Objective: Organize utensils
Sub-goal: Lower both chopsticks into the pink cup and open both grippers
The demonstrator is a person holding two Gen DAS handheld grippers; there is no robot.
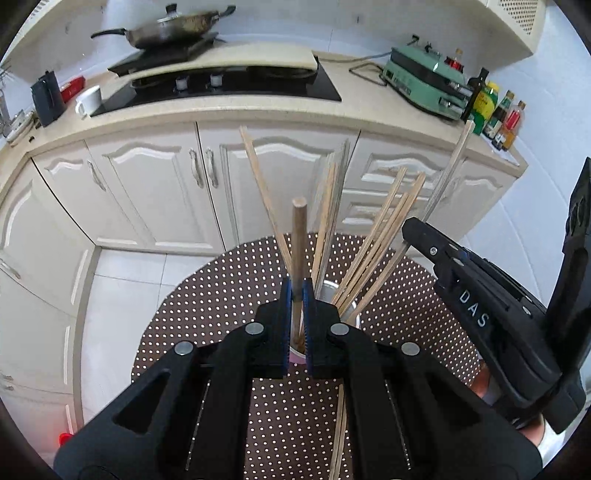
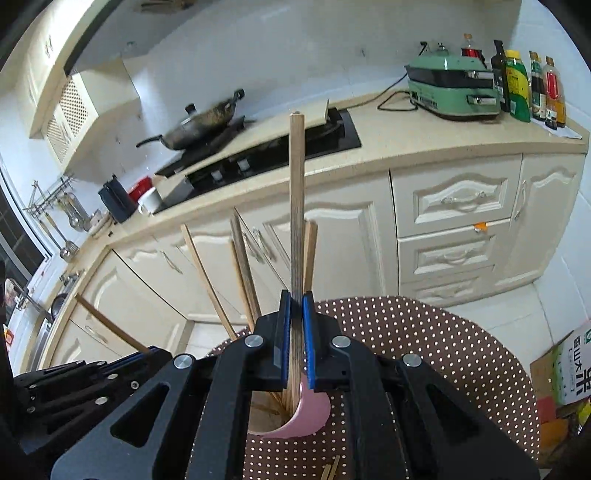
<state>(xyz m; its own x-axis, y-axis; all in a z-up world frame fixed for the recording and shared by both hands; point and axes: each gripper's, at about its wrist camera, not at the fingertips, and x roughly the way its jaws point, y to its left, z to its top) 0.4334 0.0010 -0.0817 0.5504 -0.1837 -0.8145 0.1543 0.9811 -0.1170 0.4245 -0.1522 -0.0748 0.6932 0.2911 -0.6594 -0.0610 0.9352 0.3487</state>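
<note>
A pink cup (image 2: 308, 417) stands on the round dotted table (image 2: 424, 350) and holds several wooden chopsticks (image 1: 380, 236). My left gripper (image 1: 296, 295) is shut on a thicker round wooden stick (image 1: 298, 236) that stands upright in the cup. My right gripper (image 2: 296, 302) is shut on one long chopstick (image 2: 296, 192), held upright over the cup; this gripper also shows at the right of the left wrist view (image 1: 480, 295). The cup's rim (image 1: 297, 357) is mostly hidden behind the left fingers.
Loose chopsticks (image 1: 340, 435) lie on the table near me. Behind the table run white cabinets (image 1: 166, 192) and a counter with a stove (image 1: 221, 85), wok (image 1: 173, 27), green appliance (image 2: 454, 88) and bottles (image 2: 532, 88). A cardboard box (image 2: 565, 373) stands at right.
</note>
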